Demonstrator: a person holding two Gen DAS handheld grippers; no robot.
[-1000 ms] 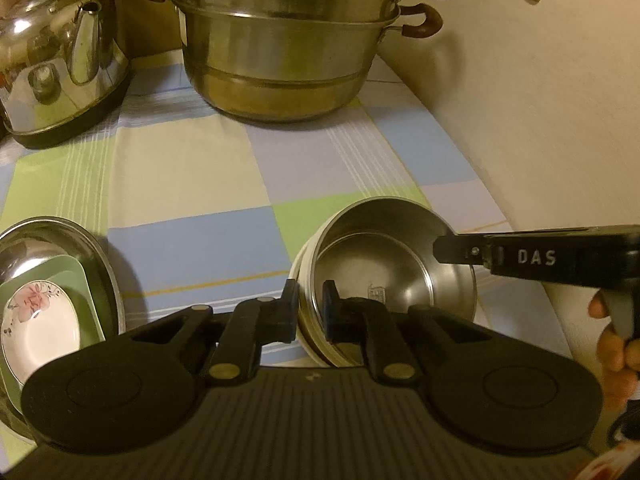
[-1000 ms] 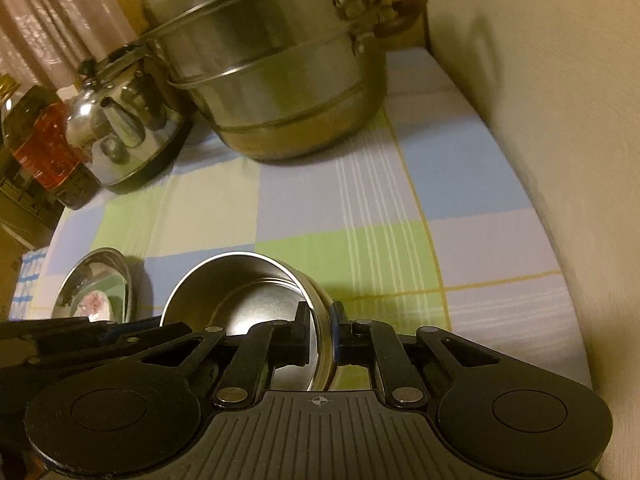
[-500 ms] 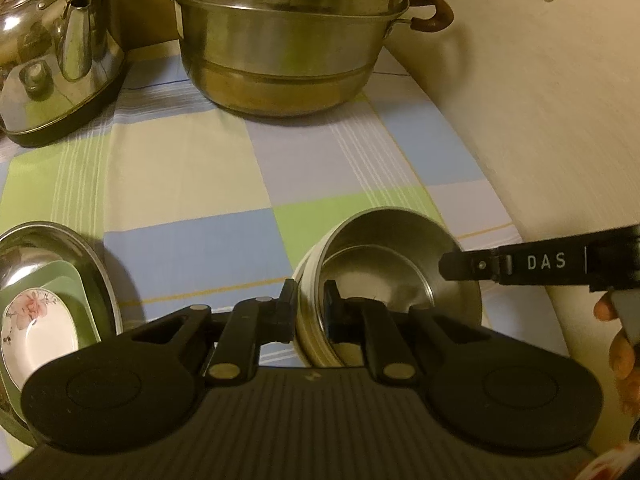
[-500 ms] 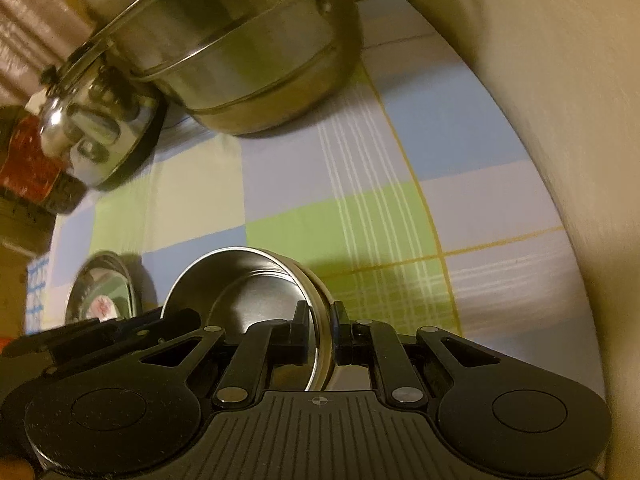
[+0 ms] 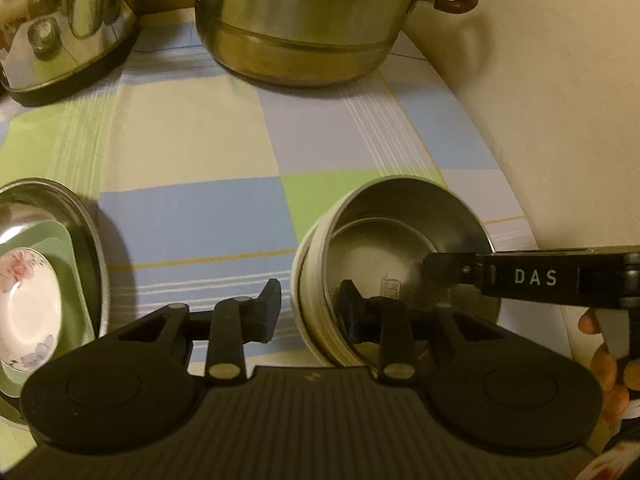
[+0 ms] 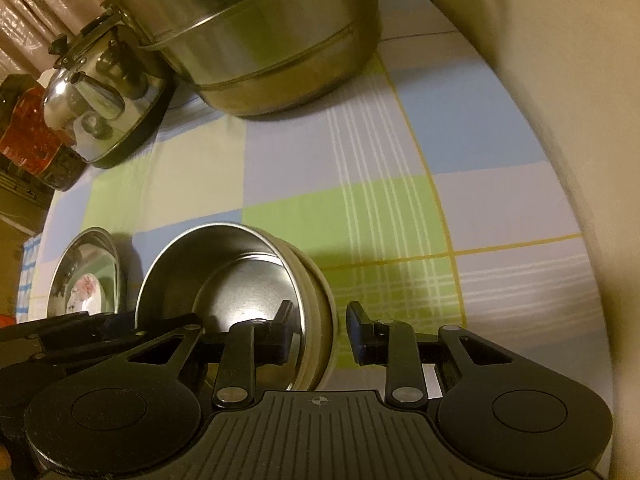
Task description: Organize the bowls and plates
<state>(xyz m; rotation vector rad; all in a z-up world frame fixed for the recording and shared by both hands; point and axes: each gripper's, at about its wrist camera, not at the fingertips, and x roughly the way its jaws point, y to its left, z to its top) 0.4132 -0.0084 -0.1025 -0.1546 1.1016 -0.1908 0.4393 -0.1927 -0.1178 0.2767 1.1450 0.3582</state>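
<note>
While both fingers pairs spread astride the steel bowl (image 5: 400, 256) rim, checked tablecloth (image 5: 192, 148) against cream wall (image 5: 560, 120).

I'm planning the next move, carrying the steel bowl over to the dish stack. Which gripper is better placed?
Probably the left gripper. Its open fingers straddle the steel bowl's rim on the side nearer the dish stack. The right gripper, also open, straddles the far side.

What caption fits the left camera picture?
Both grippers, left and right, open around the rim of the steel bowl on the checked cloth.
</note>
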